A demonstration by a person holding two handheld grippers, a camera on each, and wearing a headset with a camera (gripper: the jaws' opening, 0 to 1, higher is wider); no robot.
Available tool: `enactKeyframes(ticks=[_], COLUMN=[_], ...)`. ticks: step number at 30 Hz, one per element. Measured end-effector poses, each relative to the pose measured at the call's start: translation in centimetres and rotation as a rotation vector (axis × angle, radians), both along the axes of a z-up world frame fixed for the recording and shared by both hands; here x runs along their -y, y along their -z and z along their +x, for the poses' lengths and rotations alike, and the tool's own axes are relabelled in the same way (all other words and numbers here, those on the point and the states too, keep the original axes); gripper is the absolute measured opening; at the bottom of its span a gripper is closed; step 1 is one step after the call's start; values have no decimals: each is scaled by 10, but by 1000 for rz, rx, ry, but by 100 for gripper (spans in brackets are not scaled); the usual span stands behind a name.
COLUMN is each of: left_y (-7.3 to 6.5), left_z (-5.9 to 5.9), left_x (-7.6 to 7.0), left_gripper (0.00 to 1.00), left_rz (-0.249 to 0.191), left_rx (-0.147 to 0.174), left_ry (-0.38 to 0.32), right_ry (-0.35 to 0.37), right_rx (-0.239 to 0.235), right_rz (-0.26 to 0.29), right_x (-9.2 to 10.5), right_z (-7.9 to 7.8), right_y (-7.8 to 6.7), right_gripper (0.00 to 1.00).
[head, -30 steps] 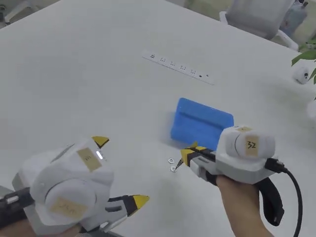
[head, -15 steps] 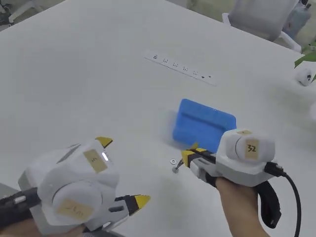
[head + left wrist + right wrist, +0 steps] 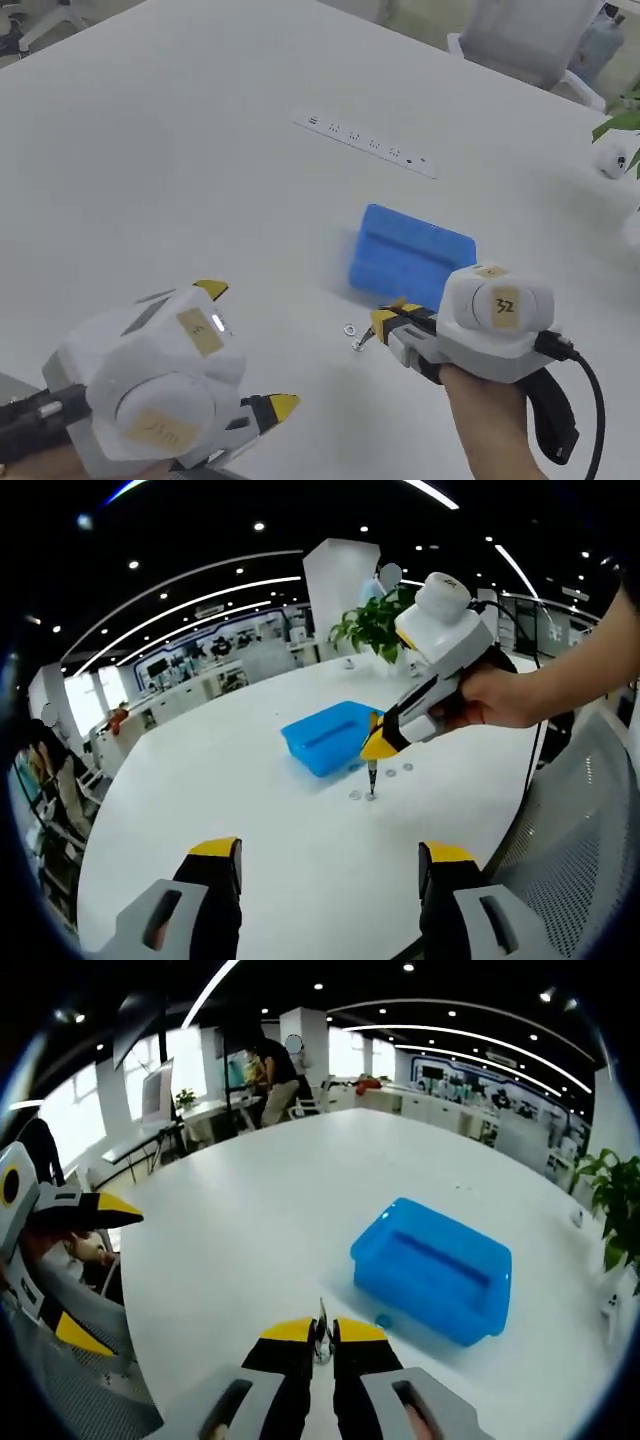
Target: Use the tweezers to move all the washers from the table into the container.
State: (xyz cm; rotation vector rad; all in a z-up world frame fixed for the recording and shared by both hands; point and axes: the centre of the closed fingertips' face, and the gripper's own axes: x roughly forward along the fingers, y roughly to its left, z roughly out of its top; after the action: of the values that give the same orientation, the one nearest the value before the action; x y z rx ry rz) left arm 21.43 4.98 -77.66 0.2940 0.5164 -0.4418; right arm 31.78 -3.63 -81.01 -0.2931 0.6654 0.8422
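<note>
The left gripper (image 3: 247, 347) hangs low at the left over the white table (image 3: 180, 150), its 2 yellow-tipped jaws spread wide with nothing between them. Right of it, 2 washers (image 3: 349, 329) lie flat on the table, close together and just in front of the blue container (image 3: 410, 255); in the left gripper view 2 more small rings lie a little further along, beside the container's near corner. The right gripper (image 3: 385, 318), held in a hand (image 3: 490, 695), has its jaws pressed nearly together on the tweezers (image 3: 372, 775), which point steeply down at the table. The tweezers' tips come down at 1 of the 2 near washers, touching it or almost so. The tips are too small to tell how far apart they stand or whether they grip a washer. The container sits open side up just beyond the right gripper, and no washer can be made out inside it. Behind the container a white power strip (image 3: 365, 145) lies flat on the table. At the far right edge stand a chair (image 3: 530, 35) and the green leaves of a plant (image 3: 620, 120).
</note>
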Motion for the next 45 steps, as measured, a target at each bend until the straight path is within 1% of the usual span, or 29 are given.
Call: enactKeyframes(ticks=[2,4,6,13,16,20,22,23,26,27,29,31,34,37,39,41,42,43,45], left_y=[0,1,1,2,2,3,3,3,3,3,3,3,3,4,4,5,5,4,3], left_z=[0,0,0,0,0,0,0,0,0,0,0,0,0,1,1,0,0,-1,-1], left_x=[0,0,-1,-1,-1,-1,-2,-2,-1,-1,-1,-1,-2,-2,-3,-1,2,7,8], left_gripper=[72,71,70,70,70,70,69,69,69,69,69,68,68,68,68,70,73,77,80], left_rz=[3,10,16,17,22,23,24,24,28,30,35,34,36,39,40,32,12,-18,-22], left_rx=[1,-2,3,-3,-2,-5,-6,-6,-6,-7,-6,-7,-5,-6,-7,-15,-21,-28,-24], left_ry=[-1,0,1,3,5,2,-1,0,3,4,5,4,3,0,-2,2,13,22,29], right_ry=[-4,0,2,2,-3,8,25,27,23,28,39,41,45,41,45,45,40,37,37], right_rx=[5,3,1,6,4,0,-19,-21,-16,-14,-27,-26,-22,-4,-9,-13,-11,-14,-31], right_rz=[-10,-7,-1,4,-5,7,38,43,18,26,38,41,35,23,18,7,-1,-4,-9], right_x=[0,1,1,-2,-2,-1,-2,-2,-1,0,1,1,4,8,9,11,11,11,11], right_z=[1,2,3,7,7,7,6,6,6,7,8,7,4,1,1,0,-1,-1,0], right_y=[1,1,1,-2,1,1,-2,-2,3,2,2,2,3,4,5,5,5,6,5], right_gripper=[3,3,3,2,2,2,2,2,2,2,2,2,2,2,2,2,1,1,1])
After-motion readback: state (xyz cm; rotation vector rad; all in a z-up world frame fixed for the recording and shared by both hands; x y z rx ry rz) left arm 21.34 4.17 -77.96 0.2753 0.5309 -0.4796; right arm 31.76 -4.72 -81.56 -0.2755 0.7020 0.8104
